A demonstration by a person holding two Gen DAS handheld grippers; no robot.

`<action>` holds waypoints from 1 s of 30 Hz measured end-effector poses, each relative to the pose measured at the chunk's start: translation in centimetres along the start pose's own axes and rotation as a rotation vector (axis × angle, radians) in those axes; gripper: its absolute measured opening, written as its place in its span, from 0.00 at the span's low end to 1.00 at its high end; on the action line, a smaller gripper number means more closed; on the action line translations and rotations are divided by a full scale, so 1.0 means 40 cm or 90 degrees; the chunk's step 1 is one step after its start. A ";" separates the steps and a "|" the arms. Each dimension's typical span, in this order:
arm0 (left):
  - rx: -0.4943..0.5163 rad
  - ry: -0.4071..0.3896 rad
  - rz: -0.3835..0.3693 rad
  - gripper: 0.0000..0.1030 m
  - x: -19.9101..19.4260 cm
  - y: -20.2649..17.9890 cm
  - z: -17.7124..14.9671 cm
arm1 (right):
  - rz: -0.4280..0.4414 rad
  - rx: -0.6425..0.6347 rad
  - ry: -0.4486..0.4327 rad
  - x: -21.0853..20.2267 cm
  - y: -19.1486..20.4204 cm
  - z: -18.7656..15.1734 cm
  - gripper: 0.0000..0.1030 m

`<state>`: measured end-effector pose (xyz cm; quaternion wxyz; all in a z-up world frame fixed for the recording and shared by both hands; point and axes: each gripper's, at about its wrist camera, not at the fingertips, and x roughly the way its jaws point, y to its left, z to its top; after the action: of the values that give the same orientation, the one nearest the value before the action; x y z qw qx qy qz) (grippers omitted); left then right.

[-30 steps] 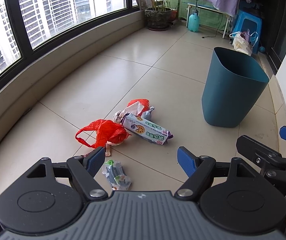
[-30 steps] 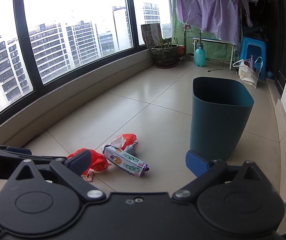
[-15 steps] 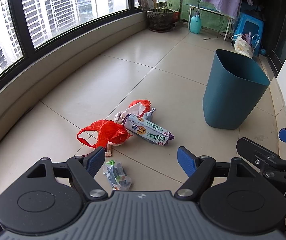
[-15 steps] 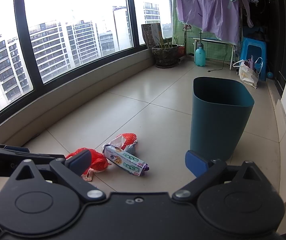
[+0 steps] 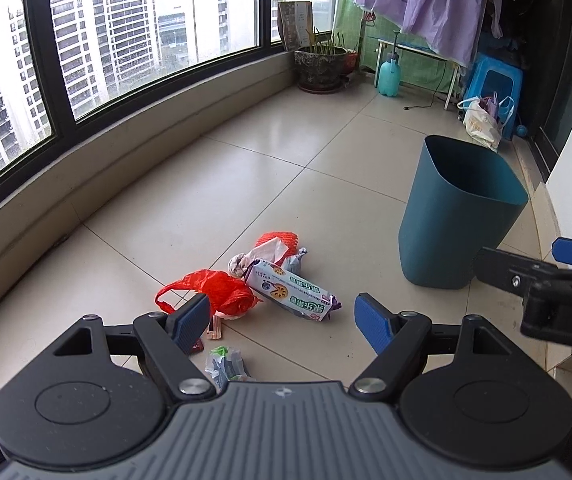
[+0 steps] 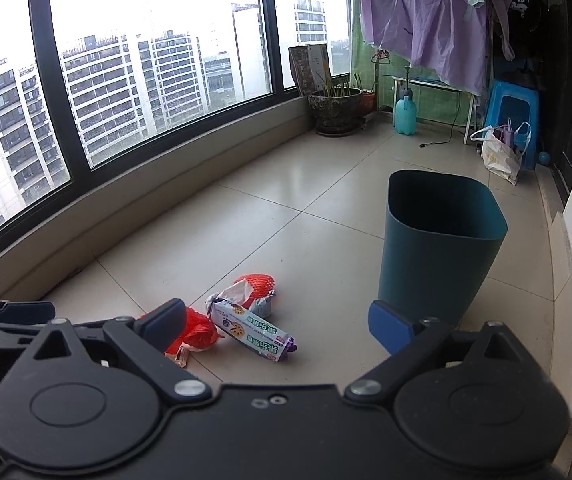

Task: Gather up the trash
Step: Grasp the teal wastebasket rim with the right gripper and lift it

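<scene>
Pale glossy floor tiles (image 6: 269, 216) with thin dark joints. Curved along the left, a low beige sill wall (image 6: 157, 184) under tall black-framed windows (image 6: 157, 40), grey daylight and apartment towers beyond. At the far end of that wall, a stone plant pot (image 6: 336, 114). Right of the pot, a teal spray bottle (image 6: 405, 115), a white bench (image 6: 434, 88), a blue stool (image 6: 514, 116). Above the bench, hanging purple cloth (image 6: 426, 12).

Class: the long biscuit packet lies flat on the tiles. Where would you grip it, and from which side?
Grip the biscuit packet across its narrow middle, coming from above: it lies flat and long, ends free, with the red bag touching one end. Both grippers are open.
</scene>
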<state>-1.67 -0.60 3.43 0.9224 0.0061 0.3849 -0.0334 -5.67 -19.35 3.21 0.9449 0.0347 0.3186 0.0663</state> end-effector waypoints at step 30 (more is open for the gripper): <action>0.026 0.096 0.039 0.77 0.335 -0.030 0.083 | -0.243 0.138 0.154 0.514 -0.613 0.265 0.78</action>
<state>10.00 -2.68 -3.73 0.8910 0.0388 0.4522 -0.0125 19.50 -40.81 -3.29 0.8862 0.0667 0.4353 -0.1439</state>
